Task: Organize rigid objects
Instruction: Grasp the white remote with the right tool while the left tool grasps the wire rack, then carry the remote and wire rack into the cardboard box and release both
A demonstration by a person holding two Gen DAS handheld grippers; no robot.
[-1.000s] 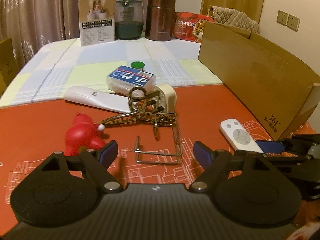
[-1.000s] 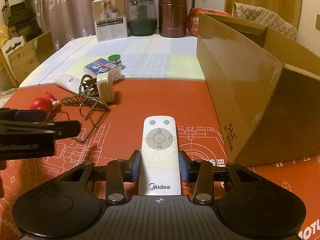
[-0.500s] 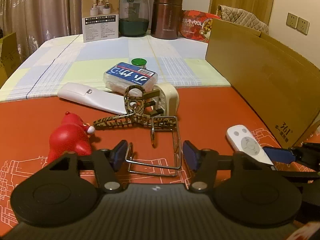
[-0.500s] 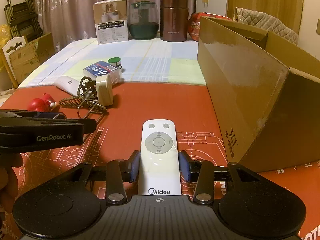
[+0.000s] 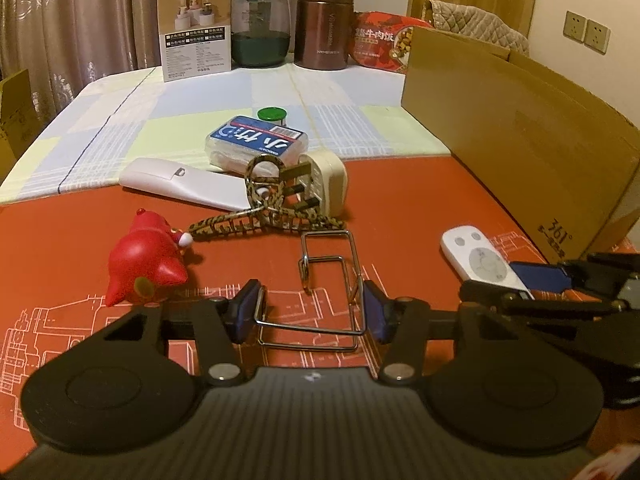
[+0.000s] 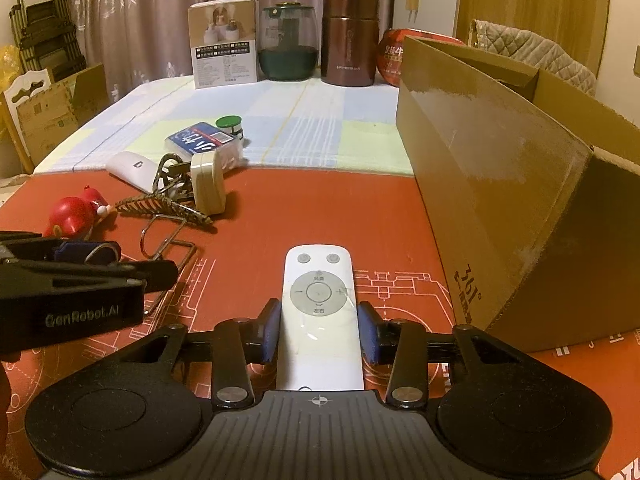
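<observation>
Left gripper [image 5: 306,312] closing on bent silver wire rack [image 5: 328,276], near centre of red mat [image 5: 60,236]; pads touching its near wire loop. Right gripper [image 6: 319,332] clamped on white oval-buttoned remote control [image 6: 319,312], just left of open brown cardboard box [image 6: 500,184]. Red toy figure [image 5: 146,266] lying left of rack, well apart from box.

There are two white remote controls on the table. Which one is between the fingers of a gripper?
The small remote with round buttons, between the right gripper pads near the cardboard box. The long plain remote lies untouched by the plug.
</observation>
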